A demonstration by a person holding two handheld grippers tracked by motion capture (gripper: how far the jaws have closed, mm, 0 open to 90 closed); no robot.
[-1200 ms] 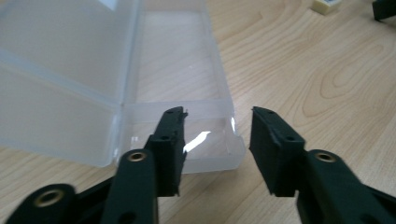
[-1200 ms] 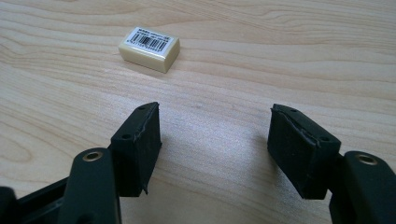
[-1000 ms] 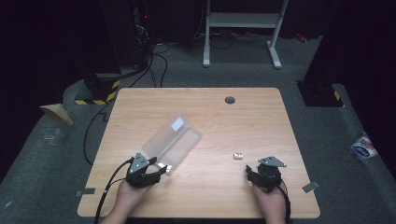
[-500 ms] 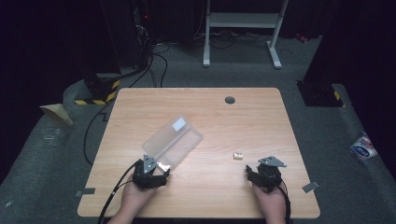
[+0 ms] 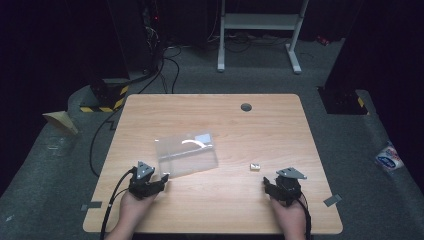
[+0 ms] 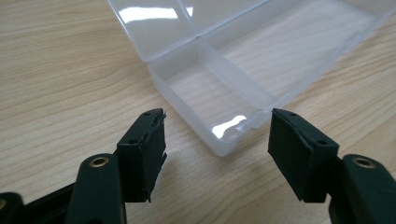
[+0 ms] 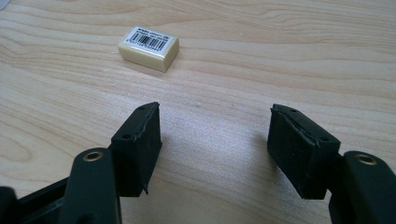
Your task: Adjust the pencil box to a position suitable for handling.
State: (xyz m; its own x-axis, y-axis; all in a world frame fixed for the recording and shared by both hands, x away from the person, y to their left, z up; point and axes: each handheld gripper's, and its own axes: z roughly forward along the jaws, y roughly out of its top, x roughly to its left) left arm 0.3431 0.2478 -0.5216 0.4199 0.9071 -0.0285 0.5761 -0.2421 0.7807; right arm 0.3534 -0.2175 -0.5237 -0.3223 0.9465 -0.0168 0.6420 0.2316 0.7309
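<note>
Plastic box (image 5: 186,154), clear and slightly milky, lies on the wooden table (image 5: 260,125) a little left of the middle, with its lid open. In the high view it has a flat rectangular shape, and its long axis runs roughly left to right across the table, with the right end turned a little toward the far edge. In the left gripper view the box (image 6: 261,60) has thin smooth walls with rounded corners that catch white reflections, a low partition divides the inside into compartments, and the wood grain is seen through its bottom; the lid (image 6: 154,23) stands up from the far side. One corner of the box points toward the left gripper (image 6: 217,149), whose two black jaws are wide apart and hold nothing, with the corner just in front of the gap between them. The left gripper (image 5: 149,181) is near the front left of the table, just beside the near left corner of the box. A small cream eraser (image 7: 148,47), a rectangular block with a white barcode label on top, lies flat on the table in front of the right gripper (image 7: 215,140), a little to the left of its jaws, which are also wide apart and empty. In the high view the eraser (image 5: 255,166) lies between the box and the right gripper (image 5: 281,186), apart from both. The table top is pale wood with fine grain and a matt surface.
</note>
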